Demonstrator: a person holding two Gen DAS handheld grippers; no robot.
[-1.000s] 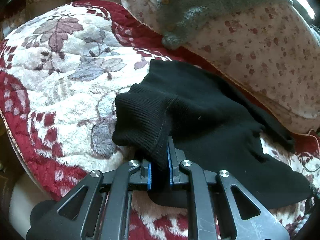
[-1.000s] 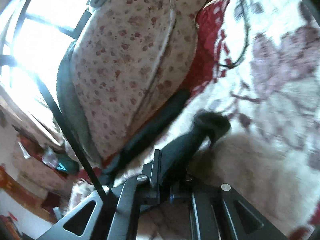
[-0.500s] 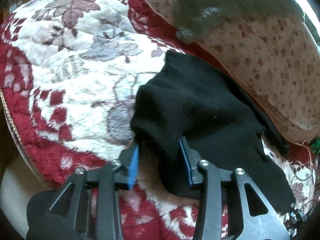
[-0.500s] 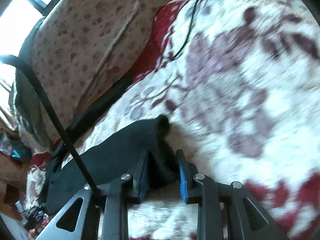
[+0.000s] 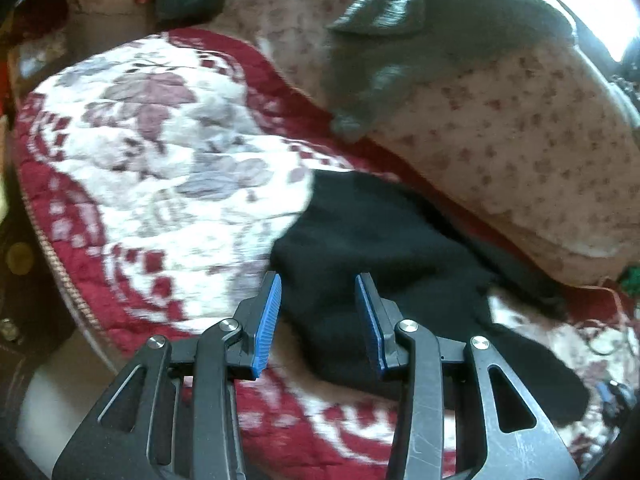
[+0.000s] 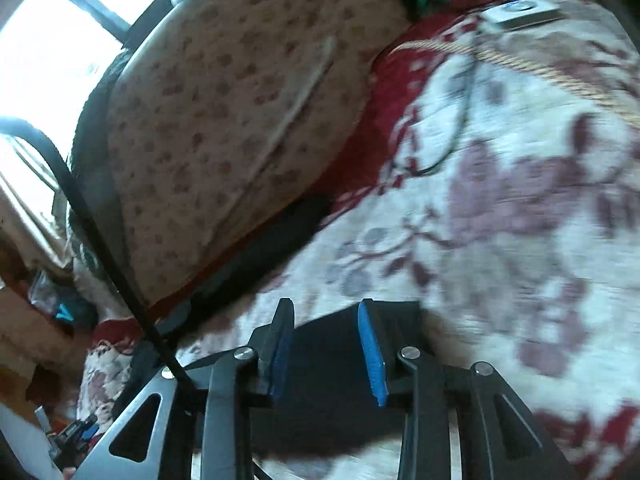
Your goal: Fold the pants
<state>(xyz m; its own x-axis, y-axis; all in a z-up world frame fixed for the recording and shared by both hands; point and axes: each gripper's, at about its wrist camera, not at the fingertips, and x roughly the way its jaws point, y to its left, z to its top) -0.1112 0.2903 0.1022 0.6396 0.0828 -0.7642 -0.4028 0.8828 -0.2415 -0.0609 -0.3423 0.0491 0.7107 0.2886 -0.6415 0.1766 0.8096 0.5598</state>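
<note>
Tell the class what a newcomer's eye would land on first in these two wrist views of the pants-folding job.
First the black pants, lying dark on the red and white floral blanket just ahead of the left gripper, whose blue pads stand apart with nothing pressed between them. The right gripper has just been opening too, with the cloth lying loose beneath it. Behind, a grey knit garment lies draped over a pale flowered cushion.

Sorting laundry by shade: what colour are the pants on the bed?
Black. The pants show best in the left wrist view, lying on the red and white floral blanket.
</note>
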